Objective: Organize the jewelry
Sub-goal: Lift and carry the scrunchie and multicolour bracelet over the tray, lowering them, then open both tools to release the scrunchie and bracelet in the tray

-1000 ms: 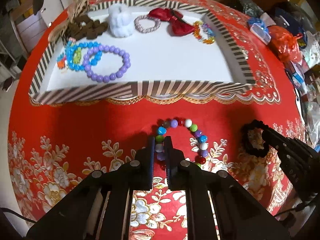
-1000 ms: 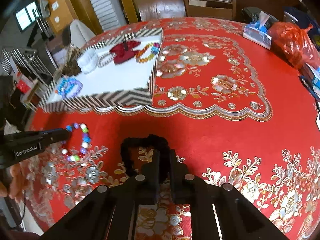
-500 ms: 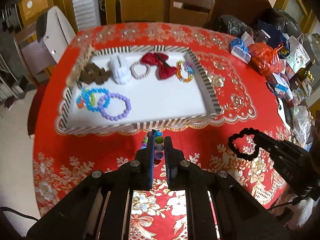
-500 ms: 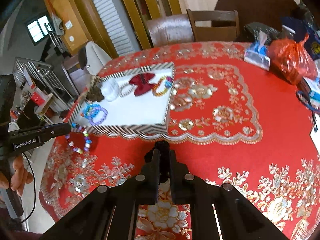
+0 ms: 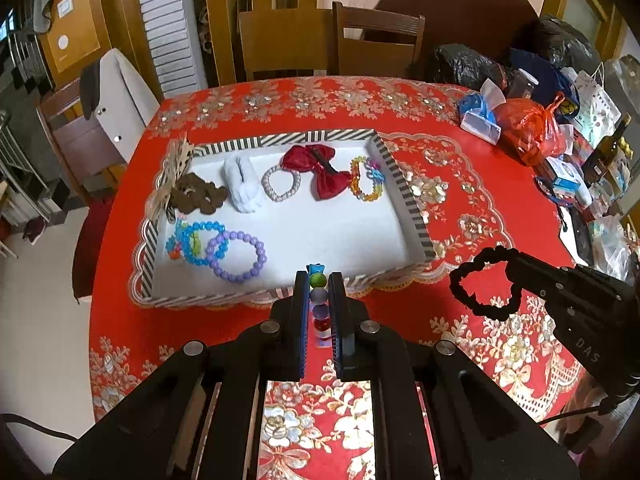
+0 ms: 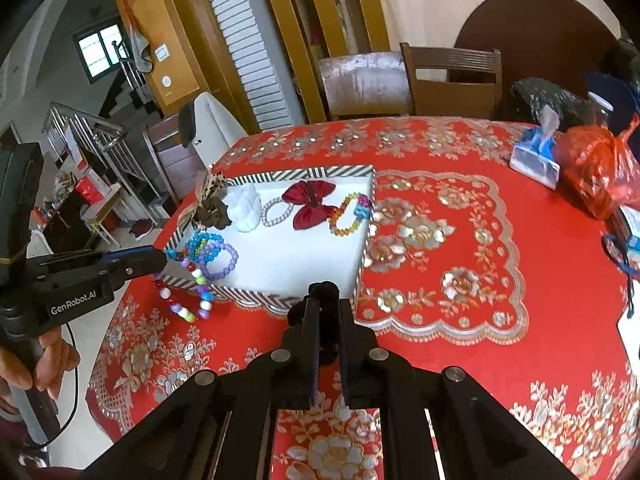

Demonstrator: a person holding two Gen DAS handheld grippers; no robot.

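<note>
My left gripper is shut on a multicoloured bead bracelet. In the right wrist view the bracelet dangles in the air from the left gripper, in front of the tray's near left corner. My right gripper is shut on a black scrunchie, whose loop hangs off the table to the right of the tray. The striped tray holds a purple bracelet, a blue bracelet, a brown scrunchie, a white scrunchie, a pearl bracelet, a red bow and an amber bracelet.
A red floral cloth covers the round table. A tissue pack, a red bag and other clutter crowd the far right edge. Wooden chairs stand behind the table. A person's hand holds the left gripper's handle.
Both grippers have risen, lifting the bead bracelet and the black scrunchie off the tablecloth. Both stay shut, and the tray now looks smaller and farther below.
</note>
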